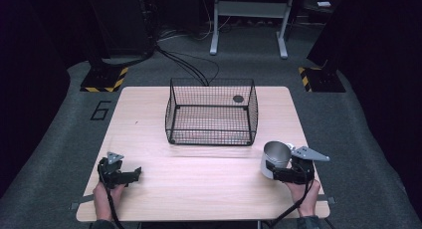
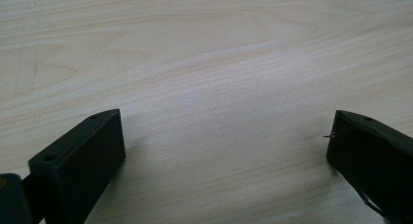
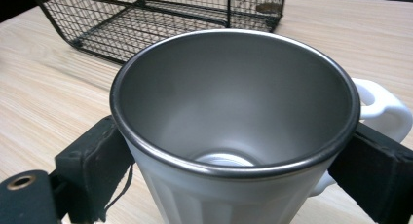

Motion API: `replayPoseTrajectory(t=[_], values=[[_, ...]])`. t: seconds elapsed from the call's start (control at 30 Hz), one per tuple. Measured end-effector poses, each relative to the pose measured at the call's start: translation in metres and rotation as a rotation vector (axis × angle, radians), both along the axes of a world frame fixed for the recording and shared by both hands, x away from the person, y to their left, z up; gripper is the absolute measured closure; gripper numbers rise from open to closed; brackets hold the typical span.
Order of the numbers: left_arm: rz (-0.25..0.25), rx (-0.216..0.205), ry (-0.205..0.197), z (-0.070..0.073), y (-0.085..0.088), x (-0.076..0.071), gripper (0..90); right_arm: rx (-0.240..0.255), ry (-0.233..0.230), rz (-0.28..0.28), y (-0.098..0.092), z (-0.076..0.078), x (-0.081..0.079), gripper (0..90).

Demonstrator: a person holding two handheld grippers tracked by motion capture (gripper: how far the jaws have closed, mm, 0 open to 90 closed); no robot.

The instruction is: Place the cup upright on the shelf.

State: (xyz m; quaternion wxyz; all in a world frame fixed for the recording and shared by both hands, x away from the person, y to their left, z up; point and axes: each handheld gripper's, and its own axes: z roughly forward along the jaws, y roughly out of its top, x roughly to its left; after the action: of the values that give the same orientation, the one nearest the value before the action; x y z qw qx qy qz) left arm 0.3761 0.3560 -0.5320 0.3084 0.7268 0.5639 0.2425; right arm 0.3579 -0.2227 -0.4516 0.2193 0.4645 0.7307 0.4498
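**On the pale wooden desk: one mug in grip, one wire basket waiting**

Lower right of the high view: white, ribbed, steel-lined mug with a white loop handle [image 1: 275,158], upright, open mouth up, clamped at its sides by the right gripper [image 1: 278,173]. From the right gripper view, its two black fingers [image 3: 95,158] press the mug wall [image 3: 195,199] from either side, just under the metal rim, and the handle juts out beside the far finger.

Centre of the high view: black wire-mesh basket, rectangular, open-topped [image 1: 211,114], standing on the light wood-grain desk [image 1: 199,189], up-frame and left of the mug and apart from it. A small dark disc hangs on its back mesh.

Lower left of the high view: left gripper [image 1: 132,175], idle above bare desk, with its fingers [image 2: 83,160] spread wide and nothing between them.

Step judged in hand: carrying the gripped mug toward the basket. Next move calls for lifting the mug high enough to clear the basket's near rim, keeping it upright, then lowering it inside before releasing.
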Motion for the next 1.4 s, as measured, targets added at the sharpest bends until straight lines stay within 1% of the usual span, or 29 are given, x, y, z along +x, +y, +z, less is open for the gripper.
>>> replayPoseTrajectory(t=[0.37, 0.4, 0.43, 0.53, 0.57, 0.6, 0.7, 0.77, 1.0, 1.1, 1.2, 1.23, 1.3, 1.4], values=[[0.002, 0.0, -0.001, 0.0, 0.0, 0.0, 0.5, 0.015, -0.003, 0.054, 0.022, 0.006, 0.006, 7.4], [0.005, -0.003, 0.0, 0.0, 0.0, 0.0, 0.4, 0.007, -0.005, 0.063, 0.023, 0.006, 0.006, 7.4], [0.005, -0.002, 0.0, 0.0, 0.0, 0.0, 0.4, 0.015, -0.004, 0.062, 0.025, 0.007, 0.006, 7.4], [0.007, -0.003, 0.002, 0.0, -0.001, 0.0, 0.4, 0.013, -0.005, 0.085, 0.031, 0.007, 0.007, 7.4], [0.008, -0.004, 0.003, 0.0, -0.001, 0.0, 0.5, 0.014, 0.0, 0.083, 0.032, 0.008, 0.007, 7.4], [0.012, -0.005, -0.004, 0.0, -0.001, 0.0, 0.5, 0.009, -0.006, 0.091, 0.033, 0.008, 0.008, 7.4], [0.012, -0.007, -0.001, 0.0, -0.001, 0.0, 0.5, 0.01, -0.004, 0.105, 0.038, 0.01, 0.008, 7.4], [0.011, -0.006, -0.003, 0.0, -0.001, 0.0, 0.5, 0.02, -0.007, 0.11, 0.04, 0.012, 0.008, 7.4], [0.011, -0.008, 0.001, 0.0, -0.001, 0.0, 0.5, 0.034, -0.014, 0.136, 0.05, 0.022, 0.009, 7.4], [0.009, -0.005, -0.004, 0.0, -0.001, 0.0, 0.5, 0.031, -0.018, 0.15, 0.054, 0.025, 0.011, 7.4], [0.009, -0.008, 0.0, 0.0, -0.001, 0.0, 0.5, 0.028, -0.015, 0.166, 0.059, 0.029, 0.013, 7.4], [0.008, -0.004, -0.006, 0.0, -0.001, 0.001, 0.5, 0.025, -0.015, 0.167, 0.06, 0.03, 0.013, 7.4], [0.016, -0.012, -0.011, -0.001, -0.001, 0.001, 0.5, 0.027, -0.017, 0.175, 0.063, 0.033, 0.014, 7.4], [0.02, -0.01, -0.006, -0.001, -0.001, 0.001, 0.5, 0.027, -0.021, 0.183, 0.068, 0.037, 0.016, 7.4]])
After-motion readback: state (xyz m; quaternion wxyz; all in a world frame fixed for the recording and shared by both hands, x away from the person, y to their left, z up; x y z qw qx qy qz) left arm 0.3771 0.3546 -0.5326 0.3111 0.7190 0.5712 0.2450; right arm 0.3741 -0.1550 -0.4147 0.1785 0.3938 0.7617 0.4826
